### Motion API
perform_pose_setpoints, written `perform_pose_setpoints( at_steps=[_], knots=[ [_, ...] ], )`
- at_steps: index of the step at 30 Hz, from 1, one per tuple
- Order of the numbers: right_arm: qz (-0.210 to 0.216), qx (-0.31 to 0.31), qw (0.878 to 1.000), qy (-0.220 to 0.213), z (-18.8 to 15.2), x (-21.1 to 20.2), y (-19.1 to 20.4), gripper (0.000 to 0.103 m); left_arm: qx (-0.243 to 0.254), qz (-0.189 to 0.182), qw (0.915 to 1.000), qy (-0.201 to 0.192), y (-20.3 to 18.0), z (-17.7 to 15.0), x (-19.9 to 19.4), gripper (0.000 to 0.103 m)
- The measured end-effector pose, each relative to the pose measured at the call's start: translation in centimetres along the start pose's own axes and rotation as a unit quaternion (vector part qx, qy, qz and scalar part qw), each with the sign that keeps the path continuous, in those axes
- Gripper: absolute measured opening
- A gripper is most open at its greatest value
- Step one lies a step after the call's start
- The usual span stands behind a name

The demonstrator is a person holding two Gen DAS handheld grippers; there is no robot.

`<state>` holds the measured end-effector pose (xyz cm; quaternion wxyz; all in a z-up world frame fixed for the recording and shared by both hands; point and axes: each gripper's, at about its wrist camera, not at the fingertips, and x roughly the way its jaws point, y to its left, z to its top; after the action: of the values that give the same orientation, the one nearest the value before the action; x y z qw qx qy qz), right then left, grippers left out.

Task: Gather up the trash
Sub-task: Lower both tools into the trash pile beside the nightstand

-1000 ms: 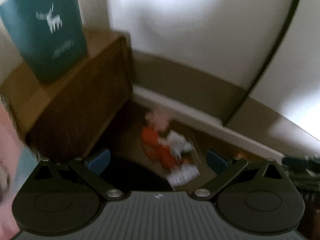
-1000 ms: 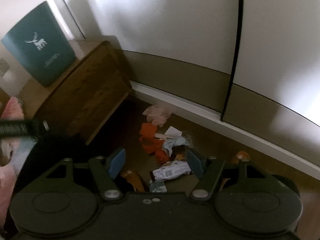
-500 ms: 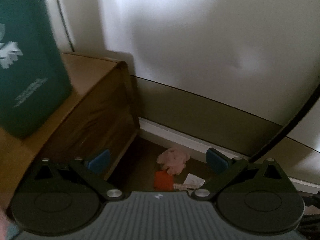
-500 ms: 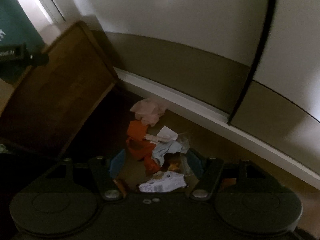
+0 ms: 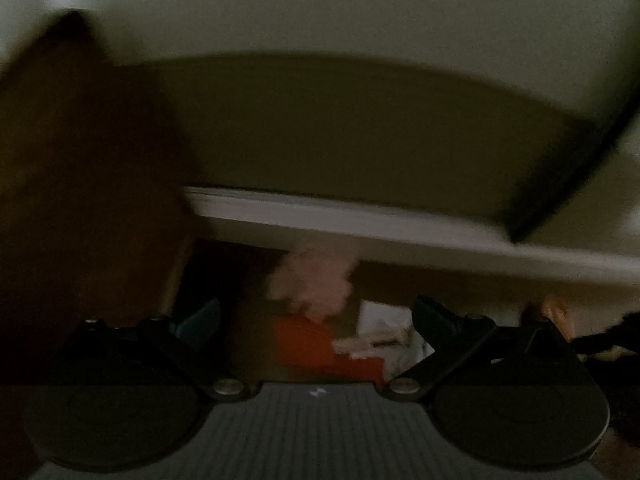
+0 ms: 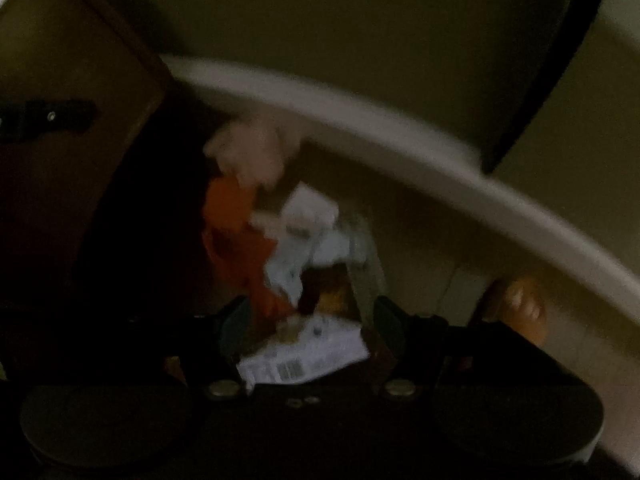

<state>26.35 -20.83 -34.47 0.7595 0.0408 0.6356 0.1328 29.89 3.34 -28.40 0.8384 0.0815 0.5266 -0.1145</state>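
Orange, pink and white crumpled trash (image 6: 272, 236) lies all in a pile on the dark floor by the white baseboard (image 6: 360, 120) (nothing picked up yet), while the left gripper (image 5: 316, 320) and right gripper (image 6: 308, 320) hang over it, both wide apart and empty.

A dim room in a home, down at floor level: a white skirting board (image 6: 360, 116) runs along the foot of an olive-and-pale wall (image 5: 360, 128). Left of that board stands a dark brown wooden cabinet (image 5: 88, 184); before it, crumpled paper and wrapper litter (image 6: 288, 248) strews the brown floor (image 6: 432, 240).
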Motion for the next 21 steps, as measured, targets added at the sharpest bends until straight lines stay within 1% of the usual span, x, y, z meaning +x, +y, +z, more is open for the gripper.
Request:
perform_pose_setpoints(
  at_steps=[1, 3, 6, 7, 9, 11, 14, 17, 21],
  knots=[
    [0.004, 0.021, 1.0, 0.012, -0.5, 1.2, -0.3, 0.067, 0.024, -0.01, 0.9996, 0.007, -0.8, -0.4, 1.6, 0.103],
    [0.017, 0.061, 0.997, 0.034, -1.3, 3.2, -1.1, 0.067, 0.068, -0.015, 0.9976, 0.009, -2.4, -1.2, 4.1, 0.103],
    [0.013, 0.078, 0.995, 0.064, -2.5, 6.1, -1.5, 0.067, 0.138, -0.035, 0.9897, 0.012, -4.9, -2.9, 7.4, 0.103],
    [0.018, 0.089, 0.993, 0.073, -2.8, 7.1, -1.7, 0.067, 0.156, -0.045, 0.9865, 0.017, -5.6, -3.4, 8.3, 0.103],
    [0.026, 0.118, 0.989, 0.084, -3.4, 8.4, -2.2, 0.067, 0.176, -0.065, 0.9819, 0.025, -6.6, -4.3, 9.7, 0.103],
    [0.034, 0.148, 0.984, 0.089, -3.9, 9.8, -2.7, 0.067, 0.178, -0.078, 0.9801, 0.04, -7.3, -4.9, 11.4, 0.103],
    [0.043, 0.199, 0.974, 0.096, -4.5, 11.4, -3.5, 0.067, 0.163, -0.092, 0.9799, 0.068, -7.7, -5.2, 14.0, 0.103],
    [0.052, 0.25, 0.961, 0.103, -4.7, 13.3, -4.4, 0.067, 0.156, -0.103, 0.9788, 0.083, -7.8, -5.3, 16.6, 0.103],
    [0.051, 0.311, 0.942, 0.117, -5.1, 15.4, -5.5, 0.067, 0.138, -0.113, 0.9773, 0.113, -8.2, -5.3, 20.0, 0.102]
  ],
)
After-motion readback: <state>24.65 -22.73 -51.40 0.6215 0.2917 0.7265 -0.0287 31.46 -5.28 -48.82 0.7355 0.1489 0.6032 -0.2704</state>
